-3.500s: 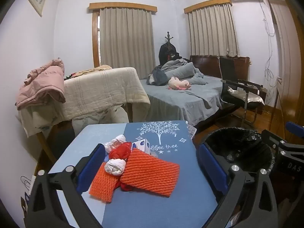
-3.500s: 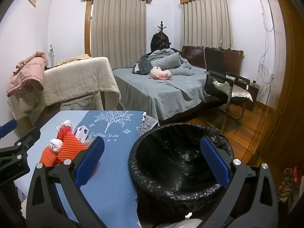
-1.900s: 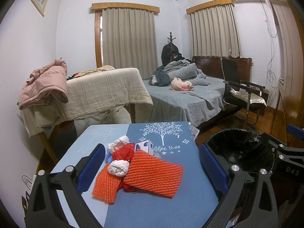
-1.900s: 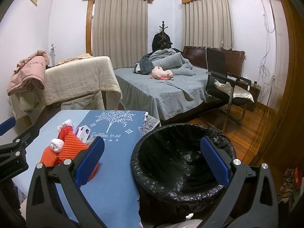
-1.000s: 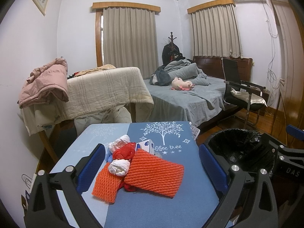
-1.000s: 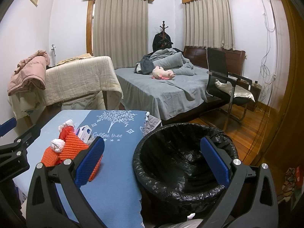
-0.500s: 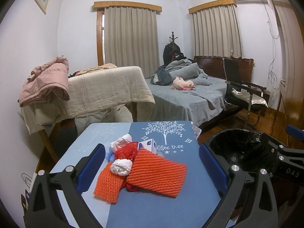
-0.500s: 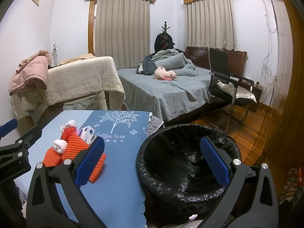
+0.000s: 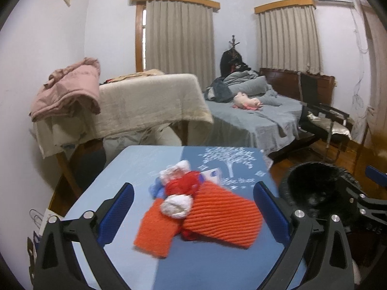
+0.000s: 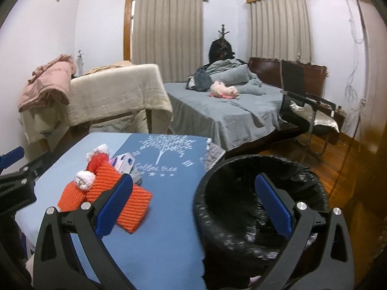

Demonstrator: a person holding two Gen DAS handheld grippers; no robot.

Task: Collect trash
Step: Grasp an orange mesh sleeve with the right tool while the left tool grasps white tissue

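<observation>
A heap of trash lies on the blue table [image 9: 135,169]: two orange foam nets [image 9: 222,217] [image 10: 125,193], a white wad [image 9: 176,205], red and white crumpled wrappers [image 9: 183,181] and a small blue-and-white carton [image 9: 212,172] [image 10: 124,160]. My left gripper [image 9: 193,207] stands open, its blue pads spread to either side of the heap and clear of it. A bin lined with a black bag [image 10: 261,198] [image 9: 319,188] stands right of the table. My right gripper [image 10: 193,200] is open over the bin's near left rim, holding nothing.
A bed [image 9: 254,120] with grey covers and a pink plush toy lies beyond the table. A beige blanket [image 9: 150,101] and pink jacket [image 9: 67,89] drape a stand at the left. A black chair [image 10: 307,106] stands on the wood floor at the right.
Both views have drifted slightly leftward and closer to the table; the heap and bin sit further right in frame. Both grippers stay open and nothing has been picked up.
</observation>
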